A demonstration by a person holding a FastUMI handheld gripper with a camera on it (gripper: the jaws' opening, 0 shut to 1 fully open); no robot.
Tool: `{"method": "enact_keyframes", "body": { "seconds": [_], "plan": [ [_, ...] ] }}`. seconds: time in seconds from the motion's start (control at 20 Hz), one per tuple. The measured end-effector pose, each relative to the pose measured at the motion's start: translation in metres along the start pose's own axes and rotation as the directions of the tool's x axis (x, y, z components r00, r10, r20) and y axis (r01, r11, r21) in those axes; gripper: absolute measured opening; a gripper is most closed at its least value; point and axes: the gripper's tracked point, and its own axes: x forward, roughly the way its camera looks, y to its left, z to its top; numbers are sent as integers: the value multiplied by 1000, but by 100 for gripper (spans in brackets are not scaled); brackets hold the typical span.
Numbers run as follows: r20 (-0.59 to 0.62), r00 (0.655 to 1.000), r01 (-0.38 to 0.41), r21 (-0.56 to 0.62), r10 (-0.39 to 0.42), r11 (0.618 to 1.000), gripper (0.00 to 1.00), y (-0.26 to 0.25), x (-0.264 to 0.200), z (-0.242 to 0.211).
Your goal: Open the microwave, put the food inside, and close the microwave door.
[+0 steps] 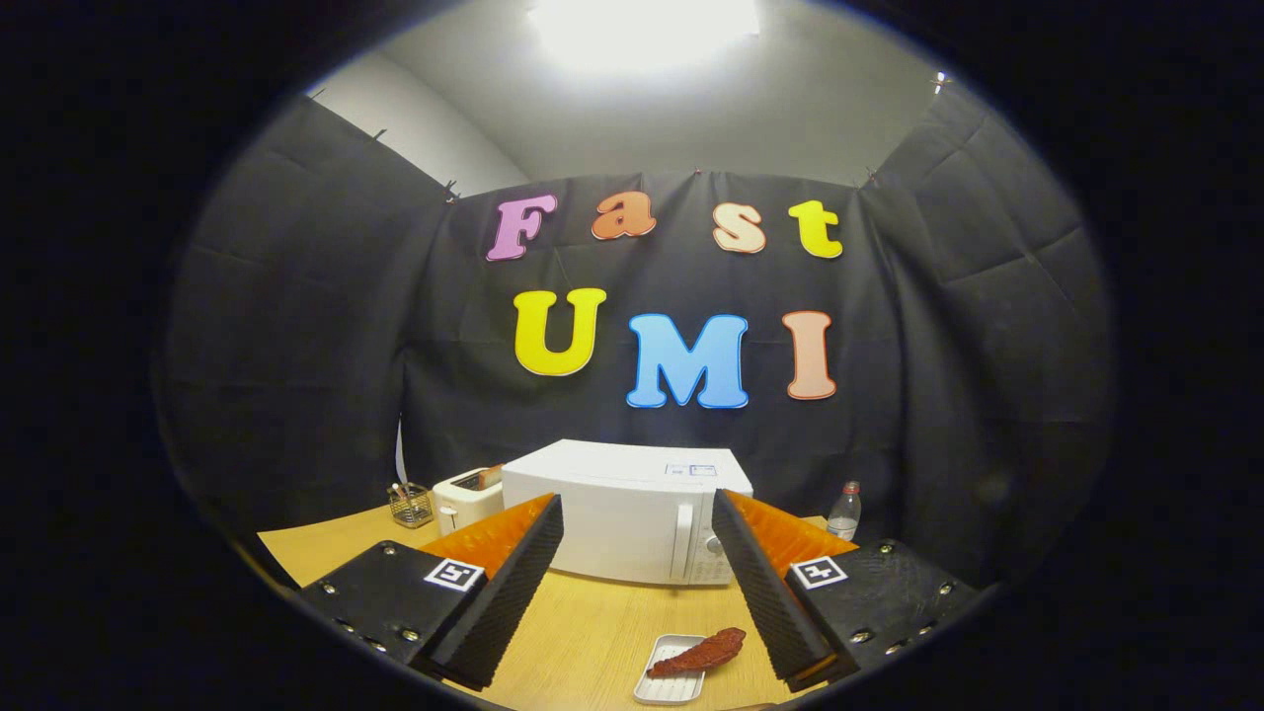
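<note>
Tongs (637,583) spread wide, holding nothing. Food (699,653) on small white tray (668,681) lies between the fingers, close in. Microwave (627,513) beyond them, door shut. Step 1 not begun; next: reach fwd to door handle (681,541) & pull.

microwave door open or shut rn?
Shut: the microwave door sits flush with its front, handle facing us. The tool is open, holding nothing.
</note>
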Motion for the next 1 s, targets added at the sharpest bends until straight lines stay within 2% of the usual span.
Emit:
{"method": "enact_keyframes", "body": {
  "seconds": [0.4, 0.7, 1.0],
  "plan": [
    [-1, 1000, 31, 26, -31, 999, 97, -20, 51, -47],
    [-23, 997, 69, 22, -68, 997, 97, -39, 106, -86],
    [-123, 987, 113, 41, -107, 993, 97, -58, 170, -150]
  ]
}}
